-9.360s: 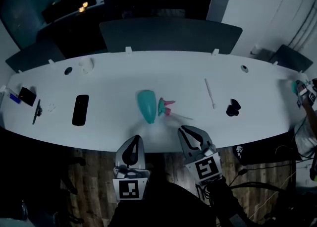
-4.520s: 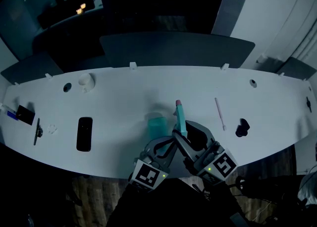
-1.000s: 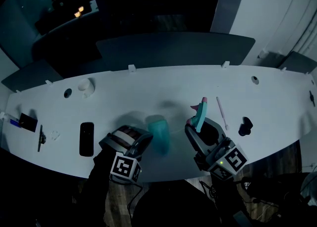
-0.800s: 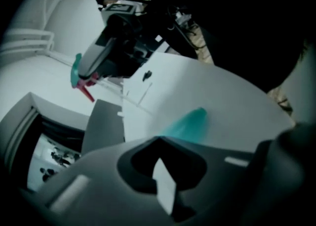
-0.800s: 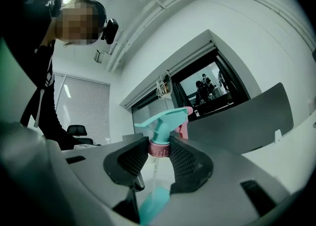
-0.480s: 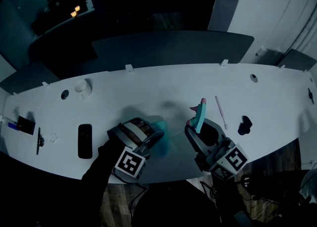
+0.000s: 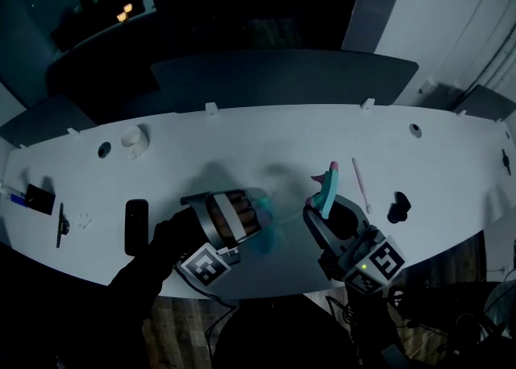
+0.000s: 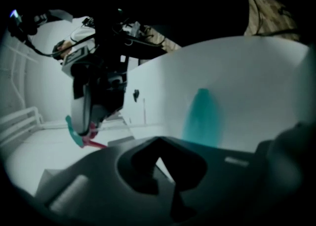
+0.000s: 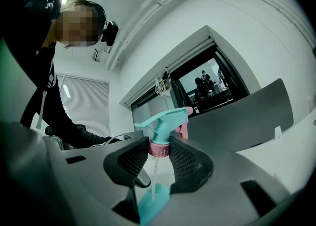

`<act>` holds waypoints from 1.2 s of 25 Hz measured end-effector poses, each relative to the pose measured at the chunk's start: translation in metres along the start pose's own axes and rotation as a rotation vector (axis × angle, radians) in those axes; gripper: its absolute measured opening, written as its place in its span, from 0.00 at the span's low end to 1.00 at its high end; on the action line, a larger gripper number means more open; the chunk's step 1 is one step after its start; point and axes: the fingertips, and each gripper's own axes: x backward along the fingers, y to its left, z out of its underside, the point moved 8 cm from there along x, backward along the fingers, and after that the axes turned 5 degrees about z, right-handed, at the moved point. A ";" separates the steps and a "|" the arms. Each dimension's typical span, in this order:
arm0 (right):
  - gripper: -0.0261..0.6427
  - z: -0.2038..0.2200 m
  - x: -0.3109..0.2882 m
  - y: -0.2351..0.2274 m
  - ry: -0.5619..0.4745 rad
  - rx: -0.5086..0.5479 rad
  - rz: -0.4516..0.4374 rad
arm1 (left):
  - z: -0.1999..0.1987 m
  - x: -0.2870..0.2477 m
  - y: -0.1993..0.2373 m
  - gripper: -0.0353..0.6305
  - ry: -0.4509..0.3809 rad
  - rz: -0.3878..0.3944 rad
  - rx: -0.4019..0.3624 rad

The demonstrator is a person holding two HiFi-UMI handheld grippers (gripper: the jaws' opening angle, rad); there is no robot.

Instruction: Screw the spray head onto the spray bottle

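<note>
Two grippers. Left gripper (image 7: pixel 251 213), centre-left: jaws closed together, empty. Right gripper (image 7: pixel 330 218), right of centre: clamped on the pink collar of one spray head (image 7: pixel 326 186). One teal spray bottle (image 7: pixel 268 226), centre, on one white table (image 7: pixel 242 150), just beside the left gripper. One black phone (image 7: pixel 136 226), left.

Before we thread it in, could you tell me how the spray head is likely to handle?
The spray head looks like light plastic, so it should lift easily. Its thin tube hangs free below the right gripper, so it may flex and wander. Ribbed pads on its pink collar probably resist slipping.
</note>
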 end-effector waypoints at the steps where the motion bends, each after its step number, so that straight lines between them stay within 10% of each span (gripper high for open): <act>1: 0.22 0.000 0.000 -0.001 0.001 0.000 -0.001 | 0.001 0.002 -0.002 0.06 -0.005 -0.004 -0.004; 23: 0.22 -0.003 -0.002 -0.011 -0.061 0.007 0.000 | 0.019 0.007 0.024 0.06 -0.004 -0.112 0.205; 25: 0.22 -0.003 -0.002 -0.011 -0.063 0.006 0.001 | 0.018 0.009 0.029 0.06 -0.032 -0.130 0.352; 30: 0.22 0.001 -0.002 -0.010 -0.014 -0.017 -0.001 | 0.027 0.016 0.039 0.06 -0.181 -0.230 1.101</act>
